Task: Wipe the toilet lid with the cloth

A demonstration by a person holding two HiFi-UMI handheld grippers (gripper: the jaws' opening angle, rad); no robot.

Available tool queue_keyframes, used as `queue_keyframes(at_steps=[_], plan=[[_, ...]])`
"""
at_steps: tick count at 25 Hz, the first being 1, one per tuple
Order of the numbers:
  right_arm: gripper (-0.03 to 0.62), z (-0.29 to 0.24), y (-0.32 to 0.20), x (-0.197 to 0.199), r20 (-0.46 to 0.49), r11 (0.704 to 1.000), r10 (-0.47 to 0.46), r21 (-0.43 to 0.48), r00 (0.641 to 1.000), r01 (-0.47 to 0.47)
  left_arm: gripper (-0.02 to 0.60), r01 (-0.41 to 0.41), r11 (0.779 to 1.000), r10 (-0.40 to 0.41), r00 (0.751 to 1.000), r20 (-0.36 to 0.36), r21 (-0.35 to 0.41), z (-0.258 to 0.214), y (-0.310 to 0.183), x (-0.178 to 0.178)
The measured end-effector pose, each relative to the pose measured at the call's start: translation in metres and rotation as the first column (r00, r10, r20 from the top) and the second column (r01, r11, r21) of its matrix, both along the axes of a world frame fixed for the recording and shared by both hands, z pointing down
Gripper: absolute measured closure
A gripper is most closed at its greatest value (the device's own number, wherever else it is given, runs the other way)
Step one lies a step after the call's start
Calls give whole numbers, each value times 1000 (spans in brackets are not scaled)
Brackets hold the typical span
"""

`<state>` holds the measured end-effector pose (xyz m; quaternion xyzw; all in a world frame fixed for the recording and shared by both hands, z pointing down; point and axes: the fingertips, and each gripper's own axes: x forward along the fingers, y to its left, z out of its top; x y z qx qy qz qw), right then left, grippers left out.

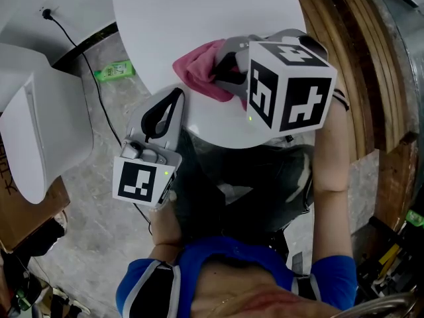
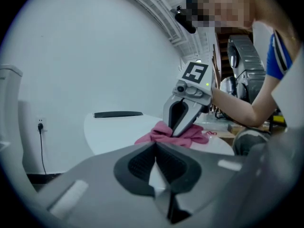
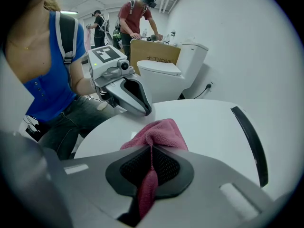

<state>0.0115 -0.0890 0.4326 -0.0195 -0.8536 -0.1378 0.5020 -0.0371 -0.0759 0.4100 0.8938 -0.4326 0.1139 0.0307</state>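
Right gripper [image 3: 152, 148] is gripping the cloth [image 3: 159, 132]: jaws are closing on a pink fold, one strip is running down between the pads, and the rest is bunching on the toilet lid [image 3: 204, 122] just ahead of the tips. In the head view the cloth [image 1: 195, 71] is sitting near the lid's [image 1: 199, 12] front rim, the side nearest the person, with the right gripper [image 1: 222, 68] coming in from the right. Left gripper [image 2: 155, 144] is showing its jaws together with nothing between them. It [image 1: 173, 98] is sitting at the lid's front-left rim, tips pointing in toward the cloth, near it but apart. Can't tell if the tips are touching the lid. Beyond the cloth the lid is lying bare white all the way to the black hinge strip [image 3: 249, 137] at the far edge, so open room is running that way and to both sides. The person's legs are pressing in close under the front rim. Left of the lid a strip of floor is carrying a black cable [image 1: 86, 65] and a green bottle [image 1: 116, 70], with a second toilet [image 1: 40, 131] well apart beyond it. Wooden planks [image 1: 344, 45] are crowding the lid's right side.
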Motion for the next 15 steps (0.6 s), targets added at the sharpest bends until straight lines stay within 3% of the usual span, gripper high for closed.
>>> queue_keyframes(at_steps=[15], plan=[[582, 1, -4, 21, -5, 998, 67, -15, 998, -67, 578, 14, 999, -12, 997, 72, -31, 10, 2, 2]])
